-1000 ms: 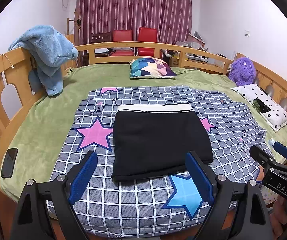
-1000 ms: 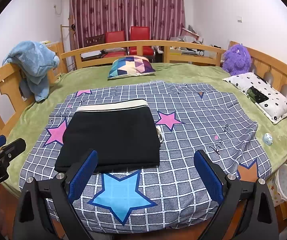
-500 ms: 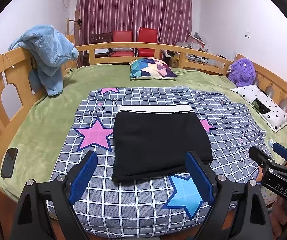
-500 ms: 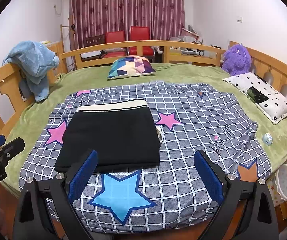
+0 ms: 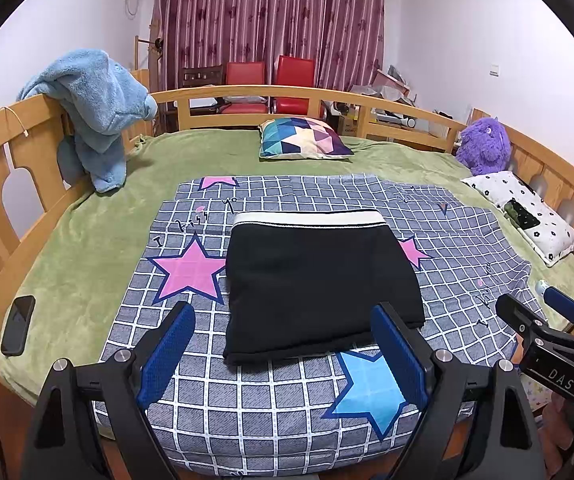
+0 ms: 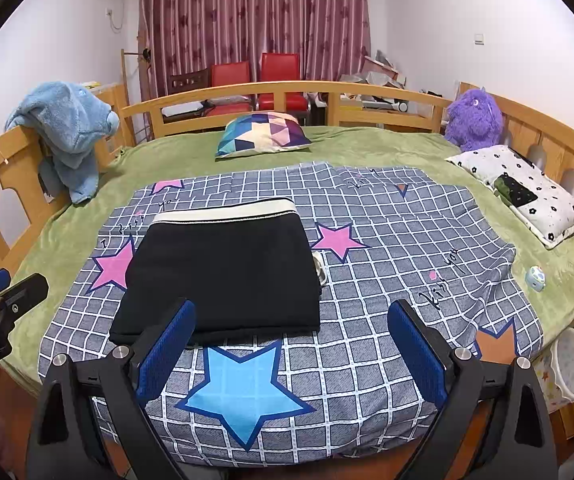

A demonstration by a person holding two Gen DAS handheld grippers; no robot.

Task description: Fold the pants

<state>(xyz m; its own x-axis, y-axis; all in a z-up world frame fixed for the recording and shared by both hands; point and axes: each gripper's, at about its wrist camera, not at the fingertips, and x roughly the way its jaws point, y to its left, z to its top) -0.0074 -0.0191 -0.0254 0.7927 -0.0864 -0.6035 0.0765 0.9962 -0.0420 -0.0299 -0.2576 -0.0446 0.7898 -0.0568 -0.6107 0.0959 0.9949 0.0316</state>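
While both tools hang above the near edge of the bed, the left gripper (image 5: 283,348) has its blue-padded jaws spread wide with nothing between them, and the right gripper (image 6: 291,350) is likewise spread wide and holds nothing. Neither touches any cloth. Just beyond the fingertips lie the pants (image 5: 315,280), black with a white waistband, folded into a compact rectangle whose waistband faces the far side of the bed. They rest flat on a grey checked sheet (image 6: 387,248) printed with pink and blue stars, and a large blue star (image 6: 243,392) sits on it just in front of the fold's near edge. Under the sheet is a green blanket (image 5: 87,248) that covers the rest of the mattress. A dark phone (image 5: 18,330) lies on the blanket near the left edge. Farther back a colourful geometric pillow (image 5: 303,142) sits near the headboard side, a blue plush garment (image 5: 95,112) is draped over the wooden rail (image 5: 247,94) at left, and a purple plush toy (image 6: 473,118) sits by a white flower-print pillow (image 6: 527,192) at right. Red chairs (image 6: 255,80) stand behind the rail before maroon curtains (image 6: 255,16).
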